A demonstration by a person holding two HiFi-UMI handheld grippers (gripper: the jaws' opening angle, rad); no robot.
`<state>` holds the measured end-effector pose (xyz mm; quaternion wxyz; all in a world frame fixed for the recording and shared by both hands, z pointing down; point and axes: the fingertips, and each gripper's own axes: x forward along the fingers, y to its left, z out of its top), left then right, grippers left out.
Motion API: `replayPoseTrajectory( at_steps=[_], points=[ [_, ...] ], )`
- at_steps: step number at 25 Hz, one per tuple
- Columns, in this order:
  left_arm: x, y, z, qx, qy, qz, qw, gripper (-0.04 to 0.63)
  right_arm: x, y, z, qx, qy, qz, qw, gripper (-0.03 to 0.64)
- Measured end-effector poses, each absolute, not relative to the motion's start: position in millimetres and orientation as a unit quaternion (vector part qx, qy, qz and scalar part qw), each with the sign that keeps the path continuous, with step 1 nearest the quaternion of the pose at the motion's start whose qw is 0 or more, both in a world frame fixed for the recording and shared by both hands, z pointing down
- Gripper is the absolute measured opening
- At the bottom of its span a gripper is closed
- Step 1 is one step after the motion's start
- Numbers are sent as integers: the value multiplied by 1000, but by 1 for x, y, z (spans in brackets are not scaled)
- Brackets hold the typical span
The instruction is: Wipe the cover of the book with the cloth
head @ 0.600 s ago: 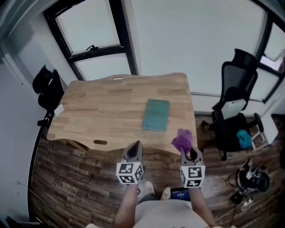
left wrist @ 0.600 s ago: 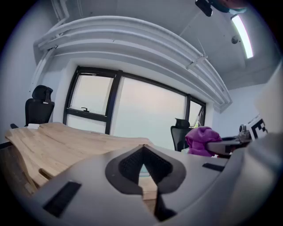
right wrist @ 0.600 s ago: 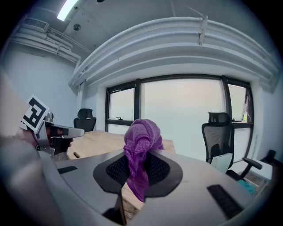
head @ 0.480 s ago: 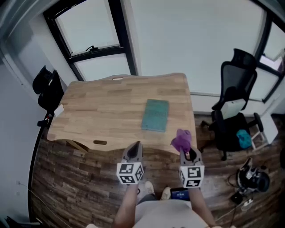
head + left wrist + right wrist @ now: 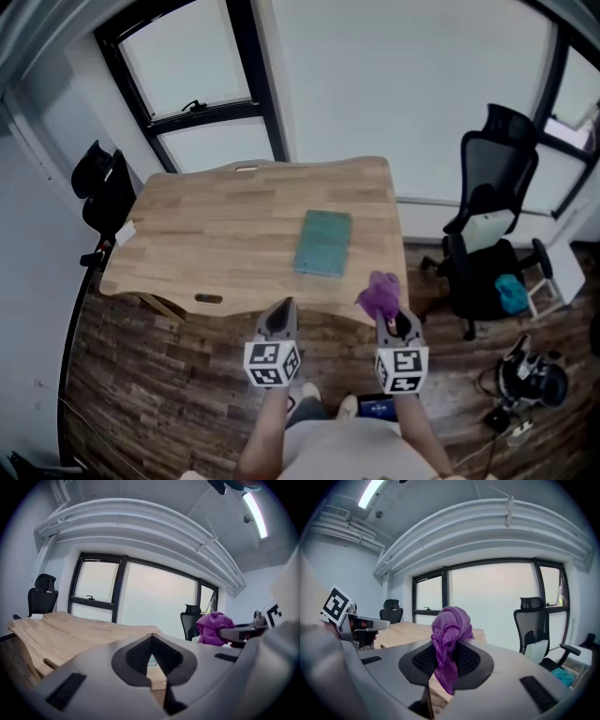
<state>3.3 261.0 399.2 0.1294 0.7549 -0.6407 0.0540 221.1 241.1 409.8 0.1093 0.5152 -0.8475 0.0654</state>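
A teal book (image 5: pixel 323 243) lies flat on the right half of the wooden table (image 5: pixel 206 234). My right gripper (image 5: pixel 394 319) hovers just off the table's near right corner, shut on a bunched purple cloth (image 5: pixel 380 293) that sticks up out of its jaws. In the right gripper view the cloth (image 5: pixel 449 639) hangs between the pads. My left gripper (image 5: pixel 280 319) is held beside it at the table's near edge, shut with nothing in it (image 5: pixel 150 654). Both stand short of the book. The cloth (image 5: pixel 213 628) also shows in the left gripper view.
A black office chair (image 5: pixel 492 187) with a white item on its seat stands right of the table, another black chair (image 5: pixel 98 187) at its left. Cables and gear (image 5: pixel 530 380) lie on the wood floor at right. Large windows run behind the table.
The whole view has shifted slightly: the book and table sit a touch lower-left in the picture. Both grippers hold the same pose, the cloth still in the right one.
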Motion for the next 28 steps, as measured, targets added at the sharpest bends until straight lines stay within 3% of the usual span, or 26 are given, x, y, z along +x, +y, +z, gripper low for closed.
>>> replayPoseTrajectory(
  at_steps=[13, 28],
  points=[
    [-18, 228, 405, 746, -650, 62, 131, 0, 206, 200, 421, 509, -851, 68, 113, 64],
    [-90, 65, 445, 775, -606, 73, 164, 0, 135, 66, 439, 544, -821, 80, 156, 64]
  ],
)
